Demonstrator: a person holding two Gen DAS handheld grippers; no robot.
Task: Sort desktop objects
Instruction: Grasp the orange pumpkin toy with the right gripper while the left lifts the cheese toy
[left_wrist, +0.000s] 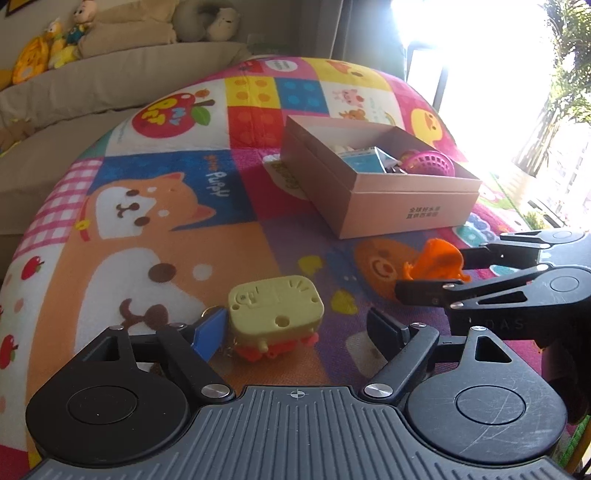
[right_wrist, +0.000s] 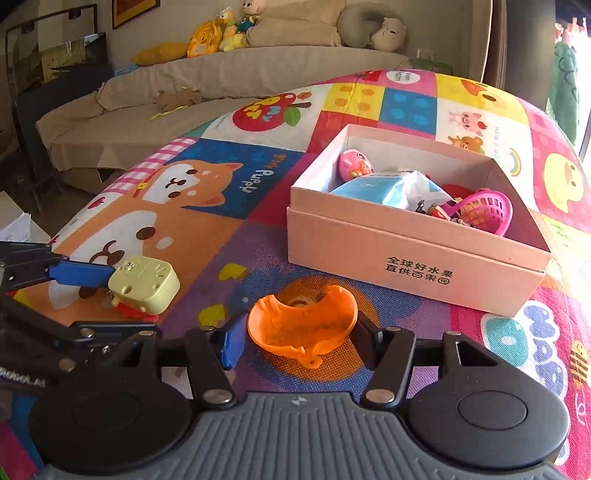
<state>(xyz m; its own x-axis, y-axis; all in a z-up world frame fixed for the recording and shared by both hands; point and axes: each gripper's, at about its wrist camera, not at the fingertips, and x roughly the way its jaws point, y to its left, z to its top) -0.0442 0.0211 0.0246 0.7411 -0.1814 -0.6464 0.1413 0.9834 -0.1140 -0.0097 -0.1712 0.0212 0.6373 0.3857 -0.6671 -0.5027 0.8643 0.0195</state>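
A colourful patchwork play mat (left_wrist: 155, 236) with cartoon animals covers the work surface, with a beige sofa (right_wrist: 229, 74) and soft toys behind it. On the mat sits an open pink cardboard box (right_wrist: 413, 254), which already holds a pink plastic basket (right_wrist: 487, 210), a pale blue packet (right_wrist: 380, 188) and a pink egg-shaped toy (right_wrist: 354, 166).

In front of the box, two small toys lie on the mat. The left gripper (left_wrist: 299, 328) has its jaws apart around a pale yellow block toy (left_wrist: 275, 306) with a red underside. Its blue finger (left_wrist: 208, 332) sits just beside the toy's left edge, while the black finger is clear of the toy on the other side.

To the right, nearer the box, the right gripper (right_wrist: 299, 339) brackets an orange bowl-shaped toy (right_wrist: 301, 325). The black finger touches the bowl's right rim and the blue finger sits at its left edge; whether they are pressing on it cannot be told. The bowl rests on the mat, outside the box.
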